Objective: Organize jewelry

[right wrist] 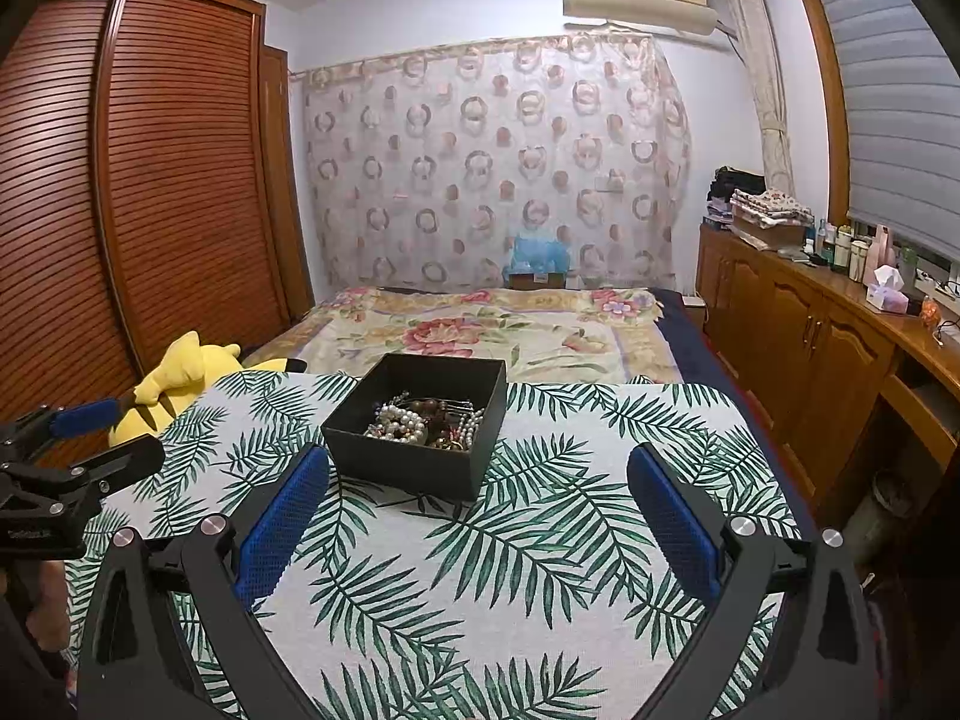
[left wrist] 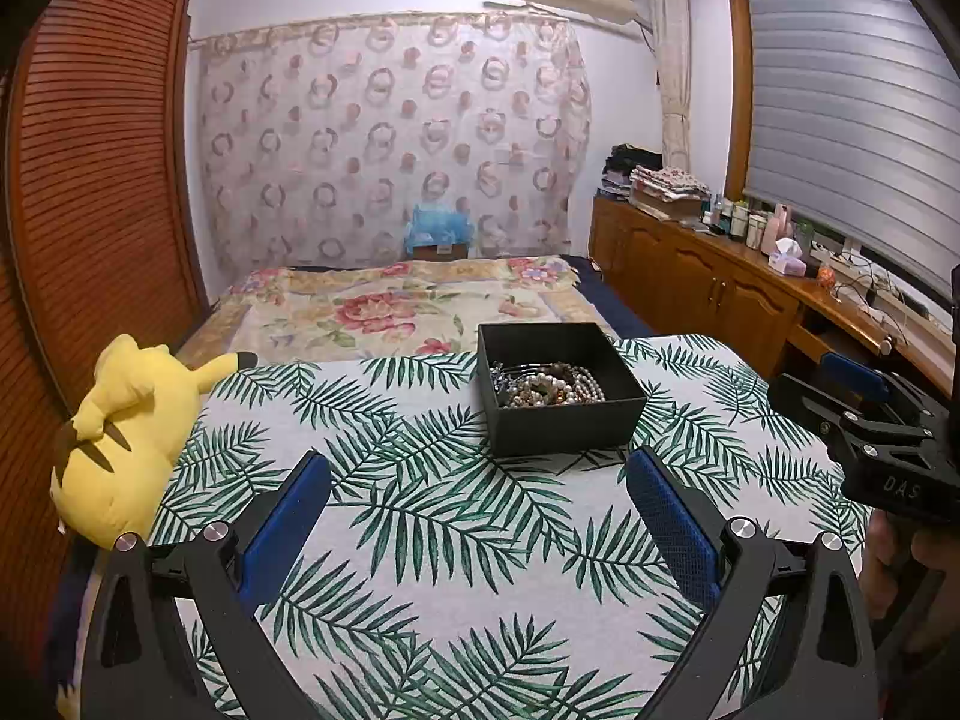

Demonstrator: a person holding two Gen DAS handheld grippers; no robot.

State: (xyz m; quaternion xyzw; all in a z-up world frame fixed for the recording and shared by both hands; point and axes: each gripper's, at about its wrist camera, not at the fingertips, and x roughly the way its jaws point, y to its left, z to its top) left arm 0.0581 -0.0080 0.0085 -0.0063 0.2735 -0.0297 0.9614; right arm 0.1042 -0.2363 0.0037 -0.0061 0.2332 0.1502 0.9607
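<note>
Blue-padded fingers [left wrist: 288, 516] of the left gripper [left wrist: 477, 480] stood wide apart, empty, above the leaf-print cloth [left wrist: 420, 540]. Beyond them, right of centre frame, sat the black box [left wrist: 564, 426] holding tangled jewelry [left wrist: 546, 387]. From the right gripper [right wrist: 477, 480], likewise spread and empty, the box lay ahead, left of centre and seemingly nearer.

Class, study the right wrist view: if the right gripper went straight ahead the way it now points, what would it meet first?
Most likely the black box holding jewelry, probably its near wall. The right gripper is open, with only leaf-print cloth between; depth is unclear, so it might pass just right of the box.
</note>
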